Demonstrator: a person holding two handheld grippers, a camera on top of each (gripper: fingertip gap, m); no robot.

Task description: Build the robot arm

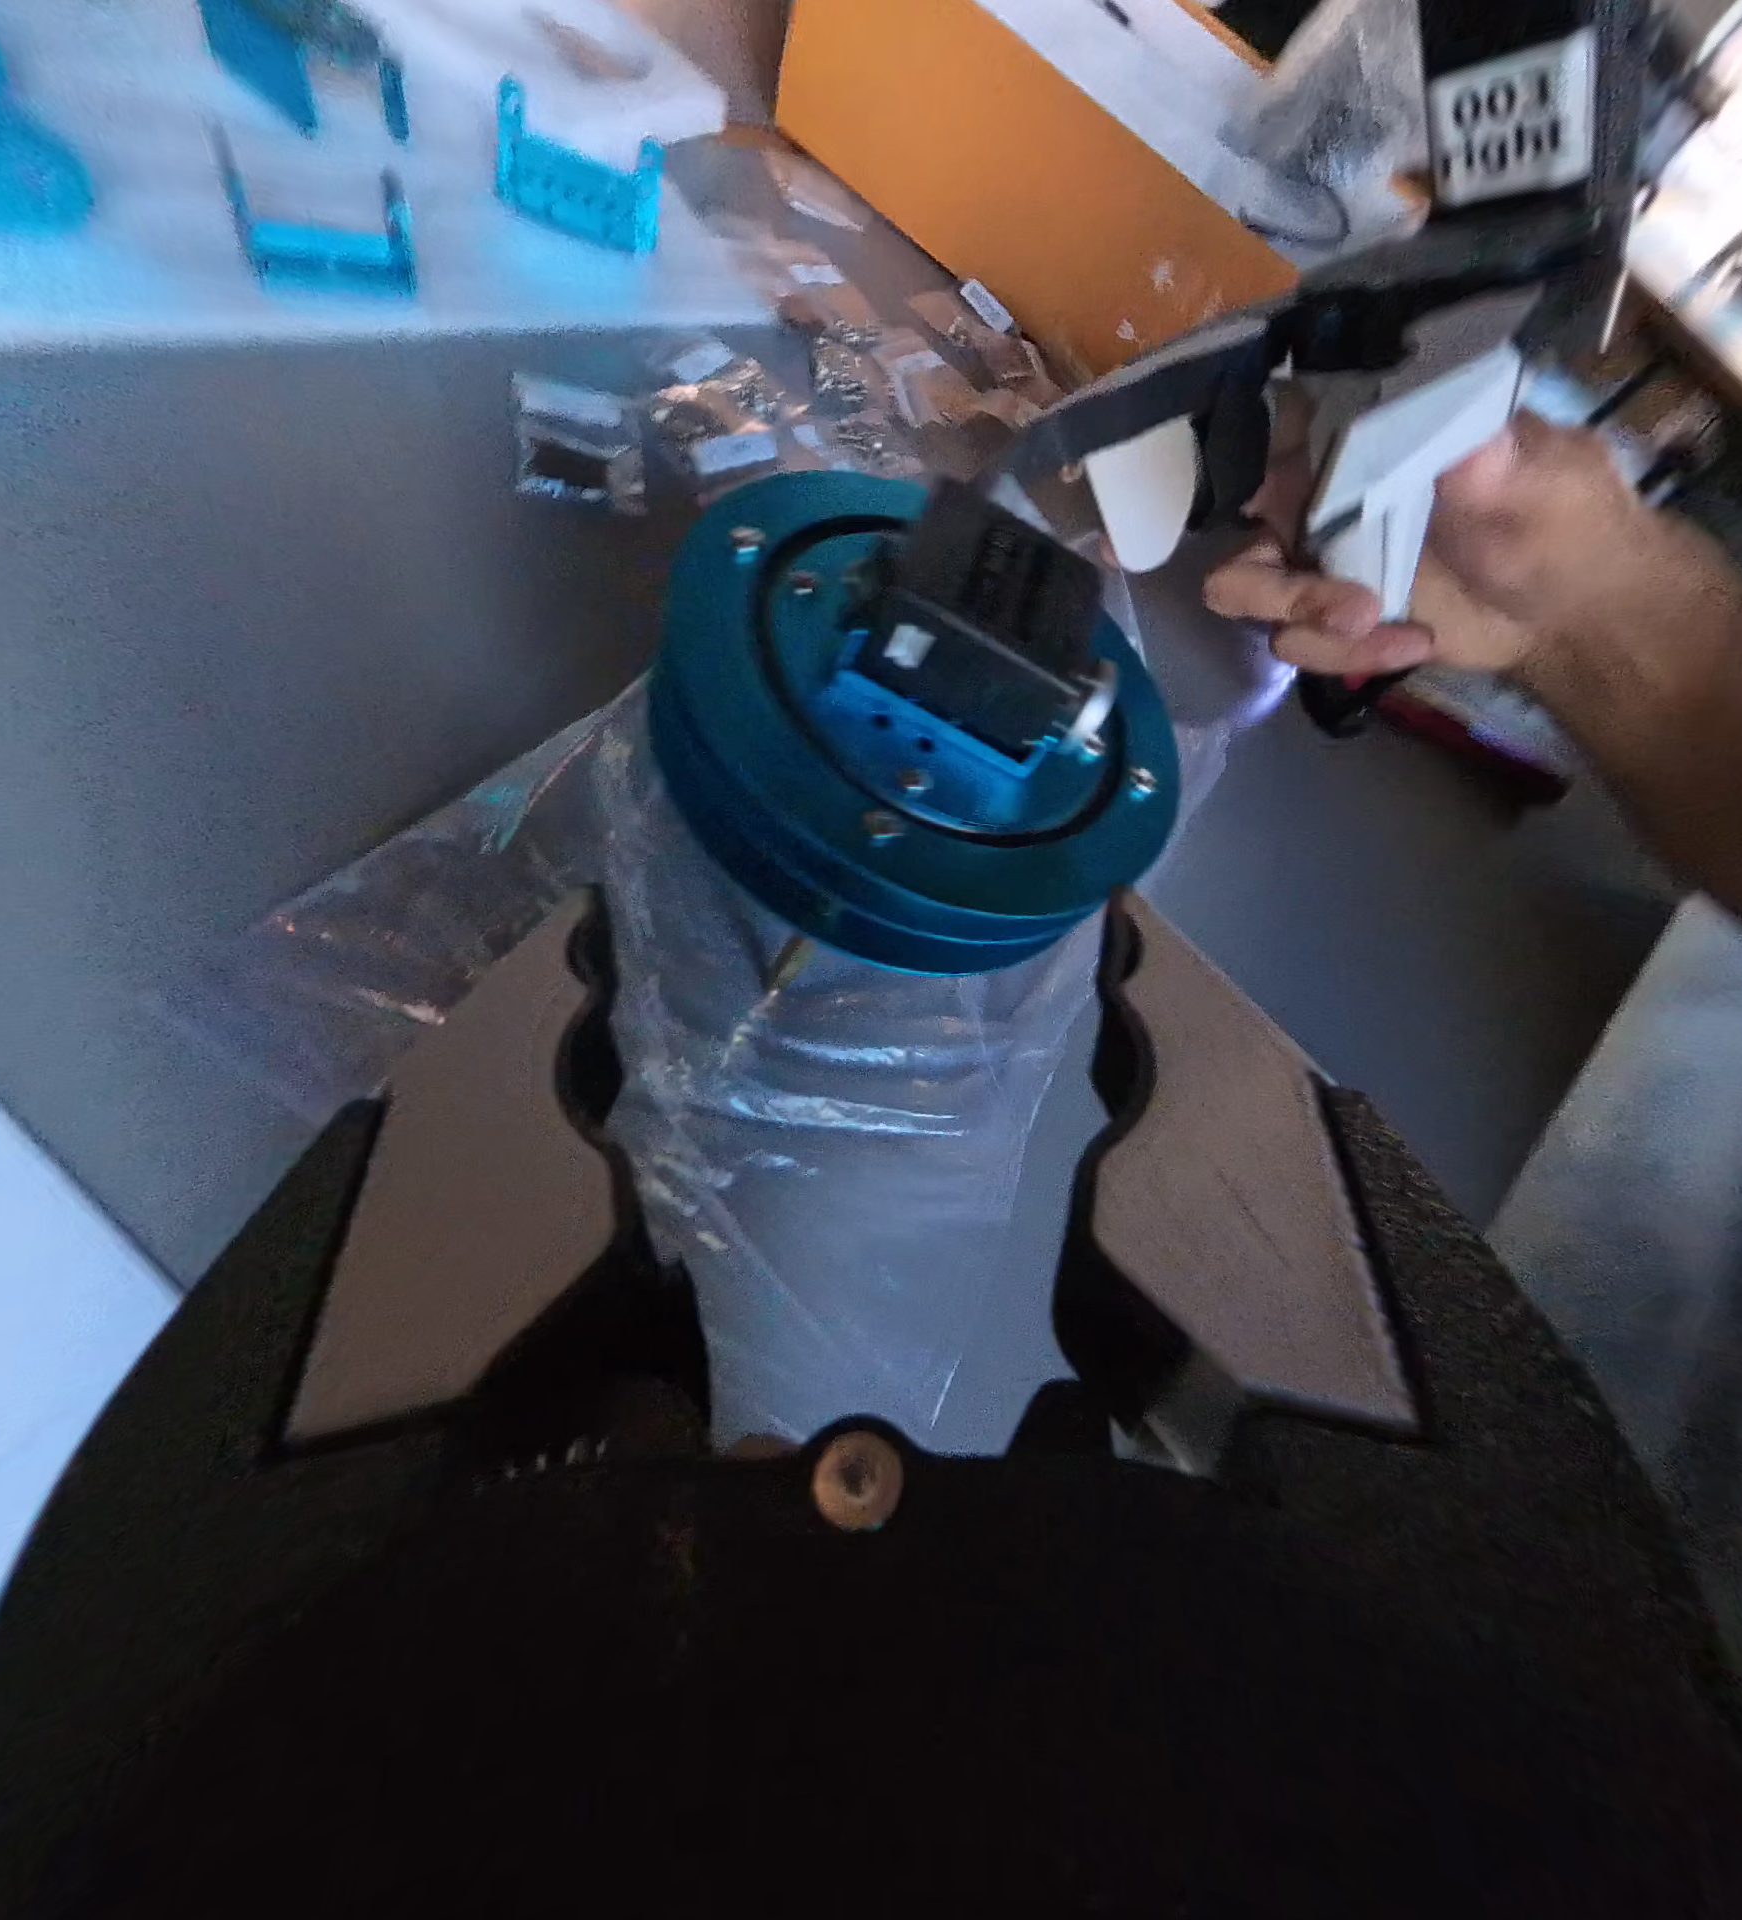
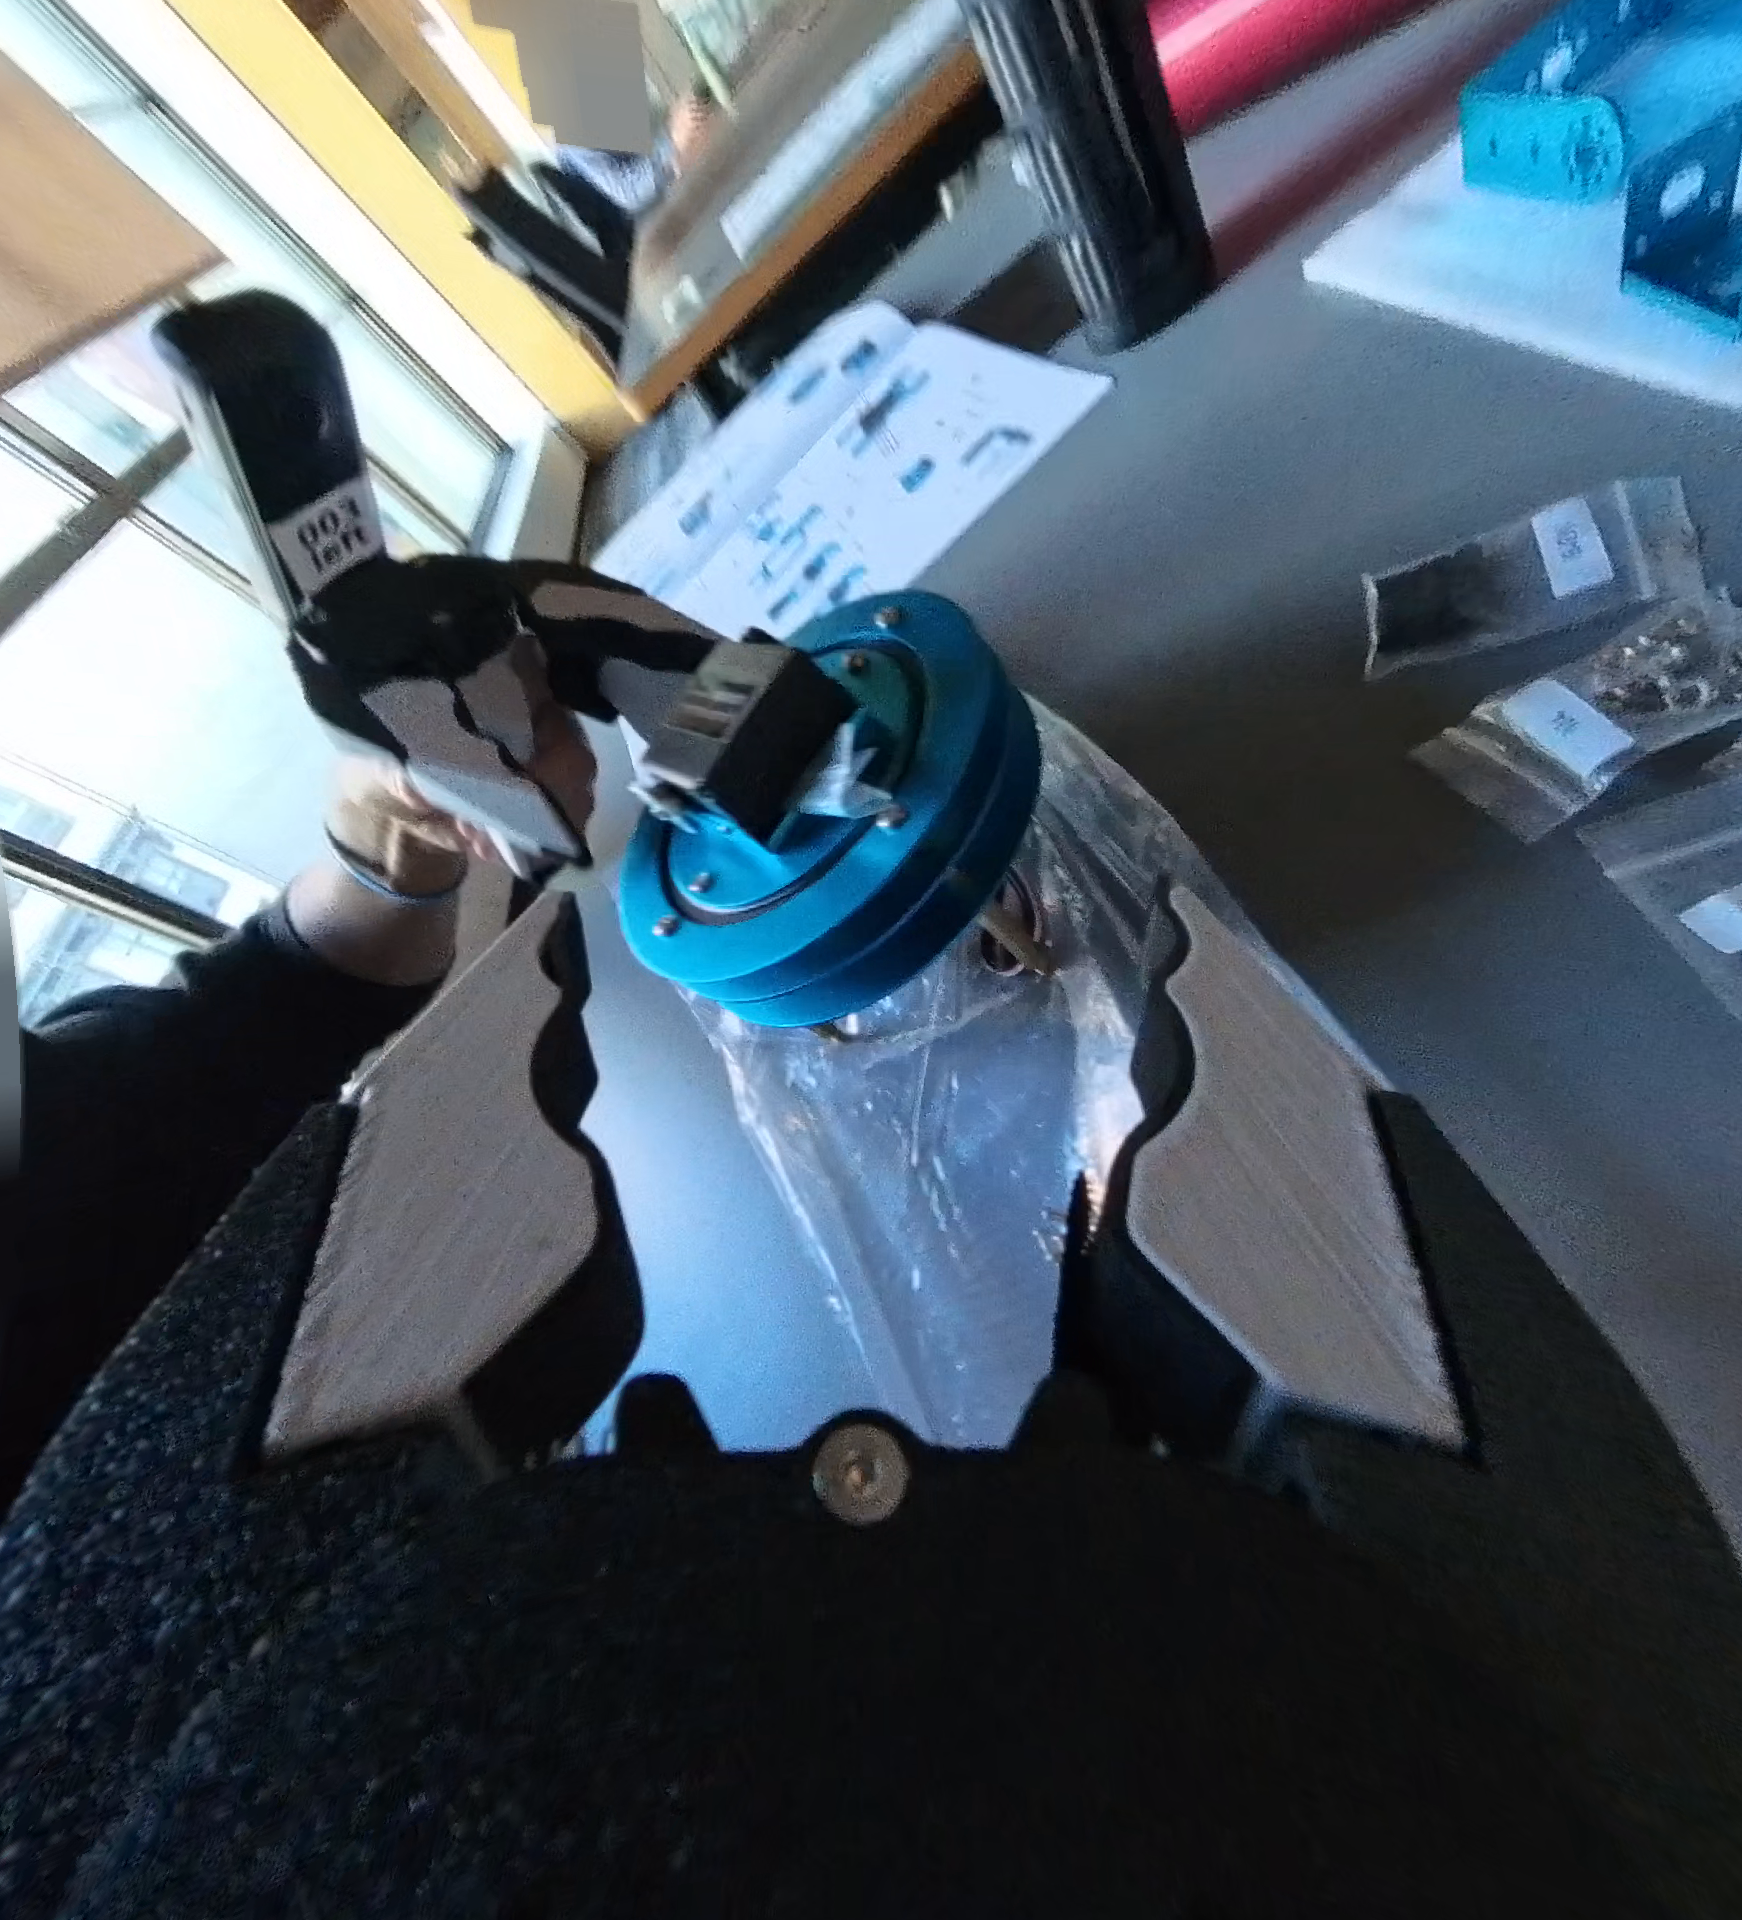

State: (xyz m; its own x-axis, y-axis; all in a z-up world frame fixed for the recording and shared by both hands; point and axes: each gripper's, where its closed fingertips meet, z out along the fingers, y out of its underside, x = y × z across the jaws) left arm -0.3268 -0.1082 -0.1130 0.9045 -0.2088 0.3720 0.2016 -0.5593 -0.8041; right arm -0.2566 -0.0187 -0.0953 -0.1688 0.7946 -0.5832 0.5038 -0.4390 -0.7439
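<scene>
A blue metal disc carries a black motor block in a blue bracket. It sits on a crumpled clear plastic bag on the grey table. My left gripper is open, with the bag between its fingers and the disc just past the tips. My right gripper is open too, with the disc and bag ahead. In each view the other gripper reaches in, one finger against the block. Neither gripper grips anything that I can see.
Blue metal brackets lie on a white sheet at the back and also show in the right wrist view. Small bags of screws lie nearby. An orange-brown box and a printed parts sheet lie beyond the disc.
</scene>
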